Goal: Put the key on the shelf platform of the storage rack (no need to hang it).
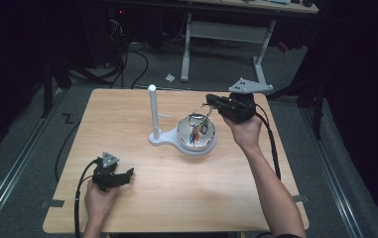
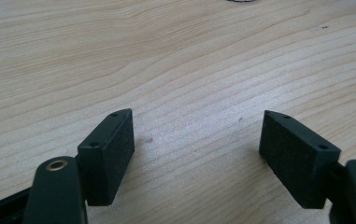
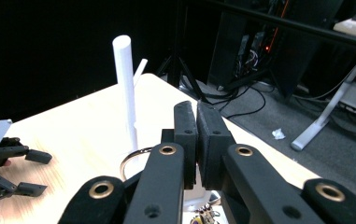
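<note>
A white stand has a tall upright post (image 1: 152,111) (image 3: 125,88) and a round bowl (image 1: 182,143) joined to its base. Small coloured pieces (image 1: 197,133) lie in the bowl. My right gripper (image 1: 209,101) (image 3: 196,112) hovers over the bowl's far right rim, its jaws pressed together. A thin metal ring (image 1: 195,115) (image 3: 130,161) hangs from it towards the bowl and seems pinched between the pads. My left gripper (image 1: 127,174) (image 2: 196,140) rests low on the wooden table (image 1: 142,198) at the near left, open with only bare wood between its pads; it also appears in the right gripper view (image 3: 45,172).
Dark floor lies beyond the table's far edge, with cables (image 1: 127,59), a scrap of paper (image 1: 169,77) and the white legs of a desk (image 1: 186,49). Bare wood stretches between the left gripper and the stand.
</note>
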